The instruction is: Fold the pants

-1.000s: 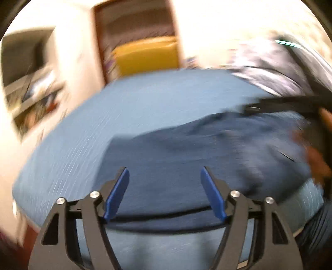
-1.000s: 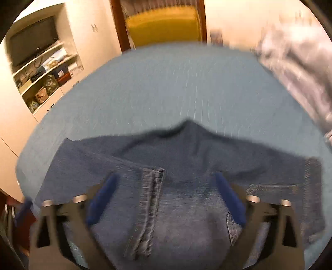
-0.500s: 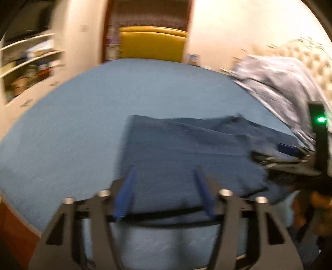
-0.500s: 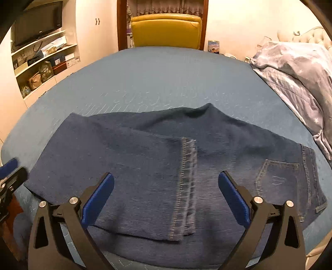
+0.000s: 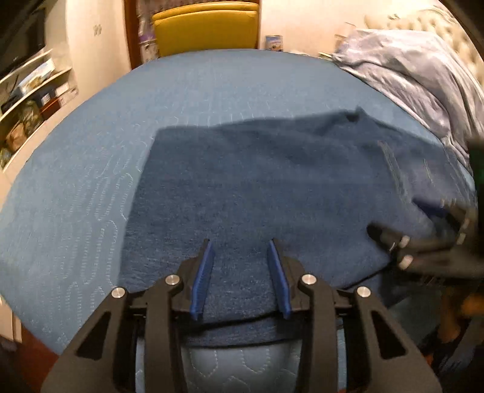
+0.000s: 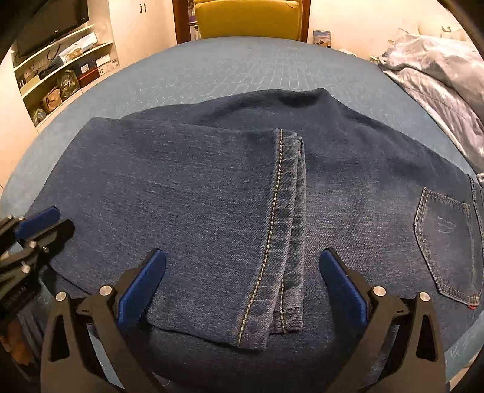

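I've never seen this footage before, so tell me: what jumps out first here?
The dark blue denim jeans dominate, lying on the quilted blue bedspread with the legs folded over so the stitched hem sits mid-garment. Both claws hover open near its front edge, and a mustard-yellow chair glows behind the bed.

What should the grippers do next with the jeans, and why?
Probably bring the open right gripper down on the near end of the leg hems. The jeans are only folded once: the hems lie mid-way, short of the back pocket. The left gripper, also open, could take the near fold edge, ready for a second fold.
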Demonstrator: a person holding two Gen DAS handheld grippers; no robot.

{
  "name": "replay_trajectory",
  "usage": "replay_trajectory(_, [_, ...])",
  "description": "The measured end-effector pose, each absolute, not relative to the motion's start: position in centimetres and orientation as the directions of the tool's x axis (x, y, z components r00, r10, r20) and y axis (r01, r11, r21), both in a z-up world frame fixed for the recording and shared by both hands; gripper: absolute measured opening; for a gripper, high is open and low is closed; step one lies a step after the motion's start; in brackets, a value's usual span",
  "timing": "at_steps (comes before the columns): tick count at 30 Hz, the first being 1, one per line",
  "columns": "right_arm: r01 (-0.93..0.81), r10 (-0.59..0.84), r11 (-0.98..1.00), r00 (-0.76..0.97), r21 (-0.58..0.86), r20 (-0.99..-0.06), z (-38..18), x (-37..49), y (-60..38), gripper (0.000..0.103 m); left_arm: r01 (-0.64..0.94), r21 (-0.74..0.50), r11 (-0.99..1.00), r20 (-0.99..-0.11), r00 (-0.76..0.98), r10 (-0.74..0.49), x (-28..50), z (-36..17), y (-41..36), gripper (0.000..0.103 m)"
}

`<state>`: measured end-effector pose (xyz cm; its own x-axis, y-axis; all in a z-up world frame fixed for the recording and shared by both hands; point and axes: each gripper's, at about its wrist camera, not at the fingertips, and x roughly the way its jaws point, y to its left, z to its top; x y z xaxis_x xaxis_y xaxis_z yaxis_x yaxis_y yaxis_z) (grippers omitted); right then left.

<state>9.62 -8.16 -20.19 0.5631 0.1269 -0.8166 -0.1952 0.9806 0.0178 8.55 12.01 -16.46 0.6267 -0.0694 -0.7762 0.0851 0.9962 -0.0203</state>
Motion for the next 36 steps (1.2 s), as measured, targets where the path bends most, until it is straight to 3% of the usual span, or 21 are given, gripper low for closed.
replay_trajectory(5, [-0.207,0.134,0.978,0.561,0.018,-0.817,-20.2,9.4,-8.1,0.099,0.141,0.046,0.989,-0.75,0.659,-0.06,13.0,-12.7,10.9,0.038])
replay_trajectory(11, [-0.214,0.136,0.977,0.55,0.019,-0.824,-20.1,9.6,-8.2,0.099,0.046,-0.041,0.998,-0.867,0.495,-0.059,21.6,-16.8,15.4,0.038])
replay_trajectory(17, [-0.215,0.134,0.976,0.546,0.016,-0.827,-20.2,9.7,-8.3,0.099,0.033,-0.063,0.997,-0.845,0.53,-0.071,21.0,-15.6,15.1,0.035])
replay_trajectory(19, [-0.213,0.133,0.977,0.546,0.016,-0.827,-20.2,9.7,-8.3,0.099,0.07,-0.056,0.996,-0.798,0.597,-0.087,20.5,-14.0,14.3,0.041])
replay_trajectory(21, [-0.211,0.127,0.977,0.544,0.012,-0.829,-20.2,9.7,-8.2,0.099,0.011,0.009,1.0,-0.842,0.54,0.001,21.6,-15.1,14.6,0.042])
replay_trajectory(23, [-0.212,0.128,0.977,0.539,0.012,-0.832,-20.1,9.8,-8.2,0.099,-0.024,-0.055,0.998,-0.873,0.486,-0.036,22.4,-16.6,16.1,0.041])
replay_trajectory(27, [-0.208,0.121,0.978,0.536,0.009,-0.836,-20.1,9.9,-8.0,0.099,0.013,-0.019,1.0,-0.866,0.499,-0.023,21.7,-15.7,15.8,0.041])
replay_trajectory(29, [-0.209,0.108,0.978,0.526,-0.005,-0.843,-19.6,10.1,-7.9,0.098,-0.018,-0.08,0.997,-0.843,0.535,-0.058,20.3,-14.3,16.7,0.045])
replay_trajectory(31, [-0.201,0.086,0.979,0.515,-0.023,-0.853,-18.4,10.4,-7.7,0.097,-0.037,-0.113,0.993,-0.816,0.573,-0.071,18.6,-13.3,17.6,0.063])
replay_trajectory(36, [-0.198,0.11,0.98,0.608,-0.015,-0.786,-13.4,11.1,-7.7,0.097,-0.071,-0.131,0.989,-0.814,0.577,-0.066,14.0,-13.7,19.3,0.063])
